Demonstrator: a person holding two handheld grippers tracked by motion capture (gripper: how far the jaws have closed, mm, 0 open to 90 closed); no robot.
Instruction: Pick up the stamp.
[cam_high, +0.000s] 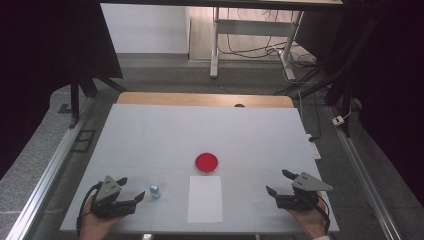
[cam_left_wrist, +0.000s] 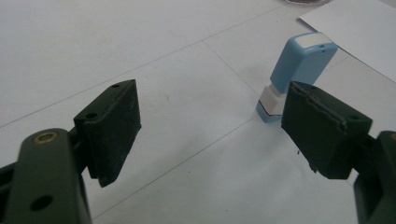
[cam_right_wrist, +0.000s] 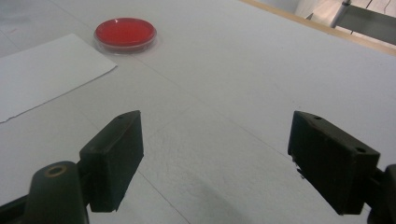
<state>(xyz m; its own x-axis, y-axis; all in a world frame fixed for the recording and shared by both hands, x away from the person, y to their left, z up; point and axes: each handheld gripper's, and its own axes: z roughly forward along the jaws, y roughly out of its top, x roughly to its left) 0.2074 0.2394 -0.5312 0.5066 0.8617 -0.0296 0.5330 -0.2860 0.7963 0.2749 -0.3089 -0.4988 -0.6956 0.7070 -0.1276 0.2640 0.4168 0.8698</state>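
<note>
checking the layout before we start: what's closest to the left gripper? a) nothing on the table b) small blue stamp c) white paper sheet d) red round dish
b: the small blue stamp stands upright just beyond the open left gripper, nearer than the white paper sheet or red round dish.

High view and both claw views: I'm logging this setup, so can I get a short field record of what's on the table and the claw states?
stamp: small blue and white stamp, upright, just ahead of the left claw
ink pad: round red pad, behind the sheet
paper: white sheet, table centre
left claw: open, empty
right claw: open, empty
</note>
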